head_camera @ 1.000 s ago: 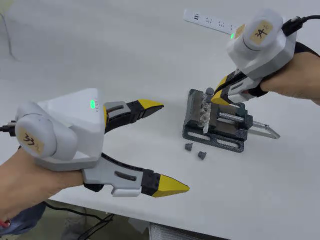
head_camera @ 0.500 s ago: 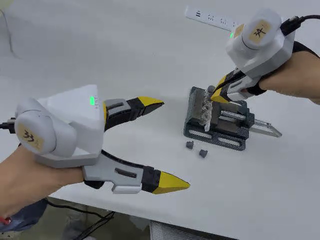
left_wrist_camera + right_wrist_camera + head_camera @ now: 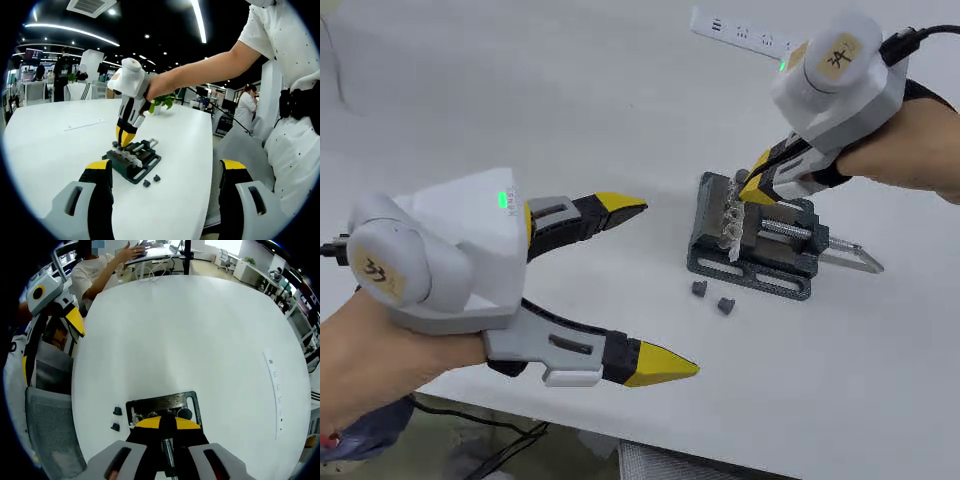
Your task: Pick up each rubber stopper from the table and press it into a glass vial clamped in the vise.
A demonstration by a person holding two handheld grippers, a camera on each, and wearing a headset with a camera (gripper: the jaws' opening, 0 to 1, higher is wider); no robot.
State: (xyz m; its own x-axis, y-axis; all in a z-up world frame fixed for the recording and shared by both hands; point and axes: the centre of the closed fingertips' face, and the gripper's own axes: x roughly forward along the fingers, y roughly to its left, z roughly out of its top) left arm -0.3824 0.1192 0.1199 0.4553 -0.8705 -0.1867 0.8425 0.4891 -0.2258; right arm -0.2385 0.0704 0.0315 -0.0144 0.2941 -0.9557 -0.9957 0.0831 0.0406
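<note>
**Stopper Meets Vial at the Vise**

Head view: the right gripper (image 3: 752,190), its jaws drawn together, bears down from 1 o'clock on a rubber stopper (image 3: 741,177). The stopper sits at the far end of the vise (image 3: 760,265), where a row of glass vials (image 3: 727,228) is clamped. Whether the tips pinch the stopper or merely press it cannot be told. Two loose stoppers (image 3: 698,290) lie on the table (image 3: 570,100) at 7 o'clock of the vise. The left gripper (image 3: 645,285) hovers well apart, jaws spread wide and empty.

Left gripper view: the right hand (image 3: 152,87) is cocked at the wrist, so its tool points steeply down onto the vise (image 3: 131,162).

Right gripper view: the yellow tips meet over the vise (image 3: 150,405), with the loose stoppers (image 3: 117,411) at 9 o'clock. The push probably wants to run straight down the vial's axis and gently. A slanted shove could tip the stopper or stress the glass.
</note>
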